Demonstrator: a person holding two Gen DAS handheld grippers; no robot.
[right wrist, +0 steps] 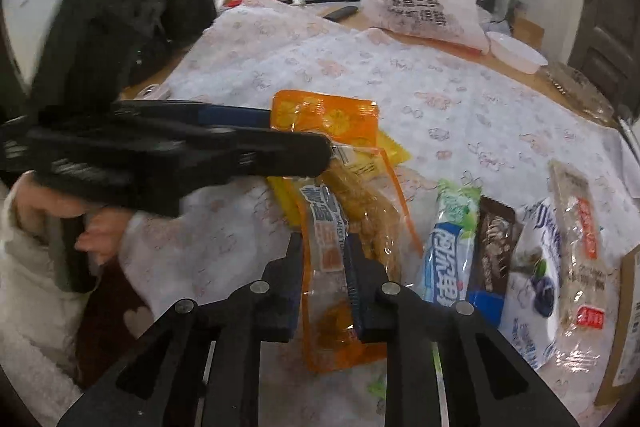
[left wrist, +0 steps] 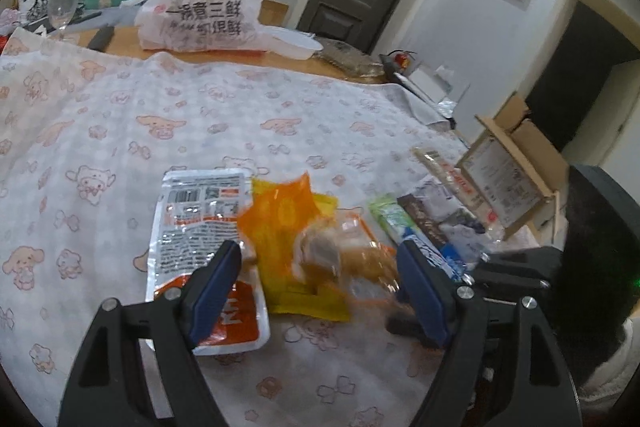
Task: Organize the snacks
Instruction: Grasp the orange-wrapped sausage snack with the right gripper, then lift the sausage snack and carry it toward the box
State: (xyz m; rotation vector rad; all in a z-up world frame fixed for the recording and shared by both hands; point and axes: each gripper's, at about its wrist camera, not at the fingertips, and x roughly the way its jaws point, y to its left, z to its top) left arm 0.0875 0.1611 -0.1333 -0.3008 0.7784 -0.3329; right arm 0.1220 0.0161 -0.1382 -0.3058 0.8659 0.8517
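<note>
The right gripper point(right wrist: 325, 281) had its jaws clamped on a clear orange-edged snack pouch point(right wrist: 340, 267), which lay on the cloth-covered surface point(right wrist: 460, 115) partly over an orange packet point(right wrist: 325, 115) and a yellow packet point(right wrist: 394, 147). The left gripper point(left wrist: 320, 279) hovered with jaws wide apart around that same pile, gripping nothing, beside a white and orange pouch point(left wrist: 200, 223). To the right lay a green and blue bar point(right wrist: 450, 247), a brown bar point(right wrist: 494, 247) and a blueberry packet point(right wrist: 536, 279), side by side
</note>
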